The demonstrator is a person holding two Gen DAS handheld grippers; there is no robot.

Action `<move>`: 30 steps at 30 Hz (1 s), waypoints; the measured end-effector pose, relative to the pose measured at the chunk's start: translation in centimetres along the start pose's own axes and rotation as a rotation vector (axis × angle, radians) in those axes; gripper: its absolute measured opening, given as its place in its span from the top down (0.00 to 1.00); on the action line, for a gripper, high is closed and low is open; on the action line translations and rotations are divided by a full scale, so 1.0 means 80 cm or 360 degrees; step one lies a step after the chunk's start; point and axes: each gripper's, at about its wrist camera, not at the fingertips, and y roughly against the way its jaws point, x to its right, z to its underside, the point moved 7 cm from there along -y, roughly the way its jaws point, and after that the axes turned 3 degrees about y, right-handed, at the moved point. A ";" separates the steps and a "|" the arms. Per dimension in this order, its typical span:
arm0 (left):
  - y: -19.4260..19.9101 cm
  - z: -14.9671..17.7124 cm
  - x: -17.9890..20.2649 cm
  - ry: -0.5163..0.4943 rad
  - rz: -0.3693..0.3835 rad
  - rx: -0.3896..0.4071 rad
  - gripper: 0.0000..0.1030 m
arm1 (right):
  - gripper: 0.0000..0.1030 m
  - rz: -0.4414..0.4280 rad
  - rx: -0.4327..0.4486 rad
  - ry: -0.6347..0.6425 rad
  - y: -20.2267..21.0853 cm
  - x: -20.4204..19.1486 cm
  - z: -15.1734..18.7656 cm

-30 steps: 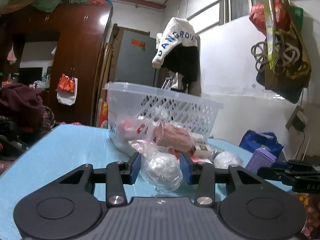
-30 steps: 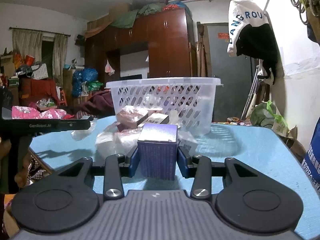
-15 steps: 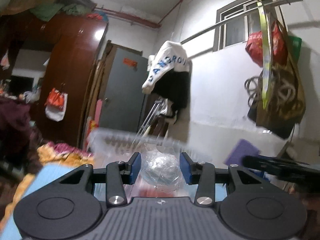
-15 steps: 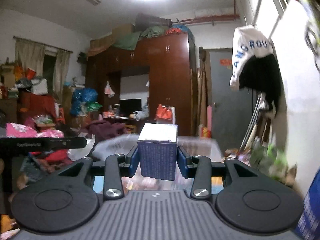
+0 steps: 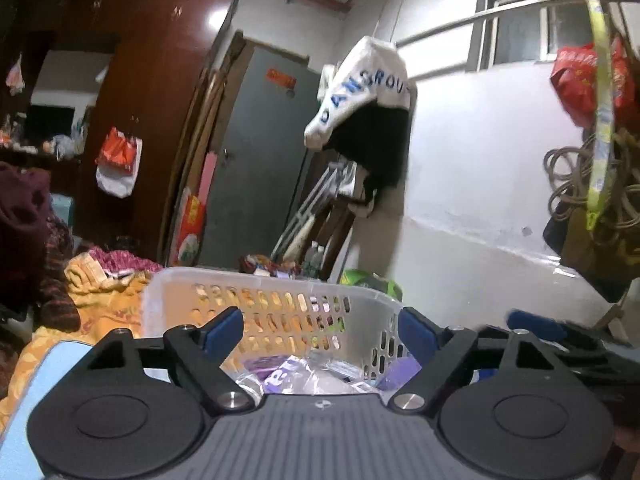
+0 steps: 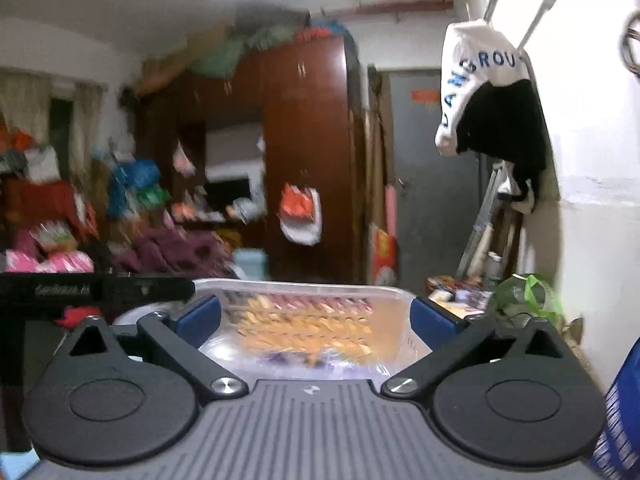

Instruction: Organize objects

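Observation:
A white perforated plastic basket (image 5: pixel 276 304) stands right ahead of both grippers; it also shows, blurred, in the right wrist view (image 6: pixel 308 300). My left gripper (image 5: pixel 320 330) is open and empty above the basket's near side. Below it, inside the basket, lie a clear plastic bag (image 5: pixel 320 380) and a purple box (image 5: pixel 400 372). My right gripper (image 6: pixel 316 316) is open and empty over the basket. The left gripper's body (image 6: pixel 96 290) shows at the left of the right wrist view.
The blue table top (image 5: pixel 44 376) shows at the lower left. A white wall (image 5: pixel 480 200) with hanging bags (image 5: pixel 592 184) stands to the right. A brown wardrobe (image 5: pixel 152 120) and a grey door (image 5: pixel 256 152) stand behind. Piled clothes (image 5: pixel 96 276) lie beyond the table's left edge.
Both grippers rose from the table to above the basket and opened. The left let go of the clear plastic bag and the right let go of the purple box, into the basket.

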 end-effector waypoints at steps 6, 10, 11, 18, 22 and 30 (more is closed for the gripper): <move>0.104 0.081 0.012 -0.0106 0.0112 0.0065 0.06 | 0.00 -0.0206 -0.0116 -0.0128 0.083 -0.028 0.113; 0.136 0.153 0.012 -0.0121 0.0236 -0.0026 0.06 | 0.00 -0.0246 -0.0192 -0.0111 0.085 -0.051 0.158; 0.137 0.164 0.010 -0.0129 0.0244 -0.0059 0.06 | 0.00 -0.0245 -0.0215 -0.0088 0.079 -0.051 0.158; 0.127 0.186 0.009 -0.0221 0.0245 -0.0144 0.06 | 0.00 -0.0175 -0.0320 0.0036 0.064 -0.068 0.149; 0.119 0.197 0.009 -0.0246 0.0221 -0.0208 0.06 | 0.09 -0.0137 -0.0363 0.0086 0.061 -0.071 0.156; 0.101 0.207 0.012 -0.0256 0.0188 -0.0314 0.06 | 0.39 -0.0206 -0.0294 0.0031 0.084 -0.060 0.163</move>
